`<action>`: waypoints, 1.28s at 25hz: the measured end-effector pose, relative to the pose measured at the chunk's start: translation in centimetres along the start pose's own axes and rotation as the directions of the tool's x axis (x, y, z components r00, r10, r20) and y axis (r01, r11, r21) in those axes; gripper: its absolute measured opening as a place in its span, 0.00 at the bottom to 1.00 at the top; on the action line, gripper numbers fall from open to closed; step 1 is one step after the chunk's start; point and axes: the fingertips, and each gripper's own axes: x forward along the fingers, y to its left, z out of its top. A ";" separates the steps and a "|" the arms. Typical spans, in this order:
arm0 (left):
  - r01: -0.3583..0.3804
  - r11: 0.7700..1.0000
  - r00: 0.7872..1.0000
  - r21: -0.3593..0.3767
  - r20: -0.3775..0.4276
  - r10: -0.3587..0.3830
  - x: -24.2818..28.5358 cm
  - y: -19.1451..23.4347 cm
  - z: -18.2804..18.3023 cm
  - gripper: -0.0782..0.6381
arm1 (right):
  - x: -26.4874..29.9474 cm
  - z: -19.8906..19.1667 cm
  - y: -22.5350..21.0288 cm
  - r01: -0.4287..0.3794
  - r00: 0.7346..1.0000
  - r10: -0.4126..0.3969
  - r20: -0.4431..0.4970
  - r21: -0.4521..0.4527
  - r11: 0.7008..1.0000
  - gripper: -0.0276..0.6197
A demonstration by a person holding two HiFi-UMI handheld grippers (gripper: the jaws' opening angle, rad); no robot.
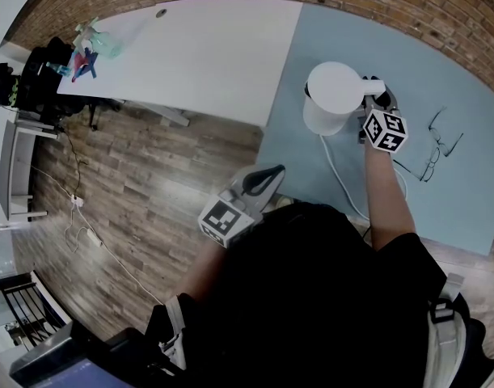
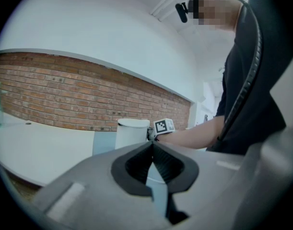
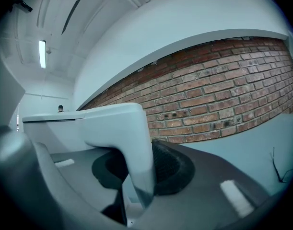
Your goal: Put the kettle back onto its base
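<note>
The white kettle (image 1: 331,95) stands upright on the blue-grey table (image 1: 465,200); its lid is closed. My right gripper (image 1: 373,95) reaches in level from the right and is shut on the kettle's handle (image 3: 136,152), which fills the space between its pads. A white cord (image 1: 341,180) runs out from under the kettle toward the table's front edge; whatever lies beneath the kettle is hidden. My left gripper (image 1: 275,170) hangs near the table's left edge, shut and empty. In the left gripper view, the left gripper (image 2: 152,145) has its jaws together, and beyond them is the kettle (image 2: 132,133).
A pair of glasses (image 1: 441,148) lies on the blue-grey table right of the kettle. A white table (image 1: 198,55) adjoins at the left, with small colourful items (image 1: 89,51) at its far end. A brick wall (image 3: 223,104) runs behind. A cable (image 1: 85,225) lies on the wooden floor.
</note>
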 end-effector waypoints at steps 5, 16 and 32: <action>0.003 1.000 1.000 -0.002 0.001 -0.003 0.1 -0.1 0.0 0.11 | 0.0 -0.1 0.0 0.002 1.000 -0.002 0.003 -0.010 1.000 0.20; 0.015 1.000 1.000 -0.008 -0.001 -0.015 0.8 0.0 0.0 0.11 | 0.2 -0.3 0.2 -0.003 1.000 0.003 -0.008 -0.034 0.999 0.20; 0.119 0.992 0.993 -0.052 0.001 -0.119 4.5 -1.9 -0.8 0.11 | -5.1 -3.4 -0.5 -0.101 0.986 0.094 -0.140 -0.040 0.994 0.38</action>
